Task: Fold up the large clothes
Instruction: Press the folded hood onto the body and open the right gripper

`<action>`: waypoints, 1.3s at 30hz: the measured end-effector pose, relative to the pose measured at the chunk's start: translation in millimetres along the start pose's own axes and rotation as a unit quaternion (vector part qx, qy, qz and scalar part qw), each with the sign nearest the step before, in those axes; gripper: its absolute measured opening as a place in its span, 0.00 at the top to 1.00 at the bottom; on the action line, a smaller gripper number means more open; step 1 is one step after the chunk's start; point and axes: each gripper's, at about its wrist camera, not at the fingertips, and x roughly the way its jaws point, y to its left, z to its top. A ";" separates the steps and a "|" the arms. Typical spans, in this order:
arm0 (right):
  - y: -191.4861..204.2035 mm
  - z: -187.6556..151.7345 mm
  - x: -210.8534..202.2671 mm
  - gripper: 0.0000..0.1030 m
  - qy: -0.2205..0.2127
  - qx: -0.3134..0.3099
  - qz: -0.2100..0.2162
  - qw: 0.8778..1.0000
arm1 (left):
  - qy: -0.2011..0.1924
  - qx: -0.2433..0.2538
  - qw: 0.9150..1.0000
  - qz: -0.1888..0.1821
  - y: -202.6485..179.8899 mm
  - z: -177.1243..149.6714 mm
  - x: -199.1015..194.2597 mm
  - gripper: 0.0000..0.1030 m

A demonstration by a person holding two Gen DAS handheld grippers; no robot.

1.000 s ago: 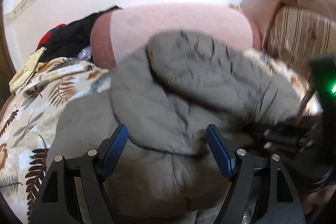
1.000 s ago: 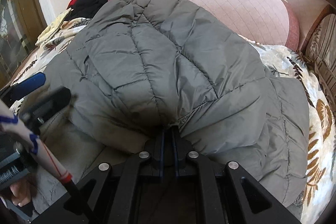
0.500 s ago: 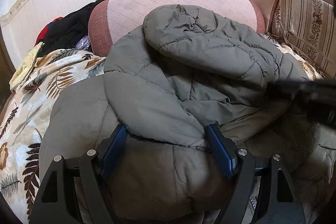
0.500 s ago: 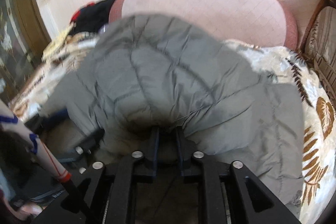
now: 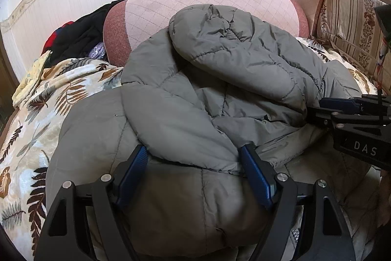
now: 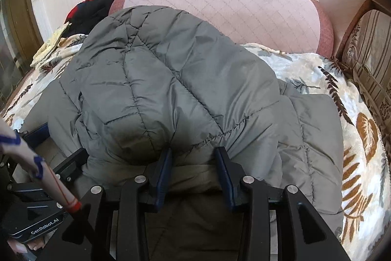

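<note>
Nearest in the right wrist view, the right gripper has just been opening; its jaws now stand apart with the gathered cuff edge of the grey padded jacket lying in the gap, neither pad visibly pressing on it. That reads as a release: the sleeve has been laid across the body of the garment and is being let go so that it stays where it fell.

In the left wrist view the left gripper has its jaws wide apart, straddling a folded-over flap of the jacket. The blue pads sit at either side of the flap's hem, and the cloth between them looks slack, so I judge it is steadying or about to take hold, not clamped. From here the right gripper comes in from the right-hand side, low against the cloth.

The jacket lies on the bed near its front edge, on a leaf-patterned blanket. It is quilted, puffy and slightly shiny, with stitched channels and an elastic-gathered cuff; both sides appear folded inward over the middle, leaving a thick, springy heap that will likely want to reopen.

Beyond it lie a long pink bolster across the bed and dark clothes toward the far left corner.
</note>
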 end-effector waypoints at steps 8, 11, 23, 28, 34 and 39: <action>0.1 -1.9 2.6 0.60 0.001 -0.008 -0.004 1.000 | 0.000 0.000 1.000 0.000 -0.2 -0.2 0.0 0.24; 1.6 -2.0 2.9 0.60 0.002 -0.011 -0.006 1.000 | 0.000 0.000 1.000 0.001 0.2 -0.1 0.2 0.24; 3.0 -2.0 3.3 0.60 0.003 -0.013 -0.007 1.000 | -0.001 0.000 1.000 0.001 0.1 -0.6 0.3 0.24; 3.0 -2.1 3.5 0.60 0.003 -0.012 -0.005 1.000 | -0.001 0.000 1.000 0.001 0.1 -0.8 0.5 0.24; 2.4 -2.4 3.9 0.60 0.002 -0.014 -0.007 1.000 | -0.001 0.001 1.000 0.002 0.3 -1.0 0.5 0.23; 2.6 -2.4 4.2 0.60 0.002 -0.016 -0.008 1.000 | -0.001 0.001 1.000 0.002 0.3 -0.9 0.3 0.23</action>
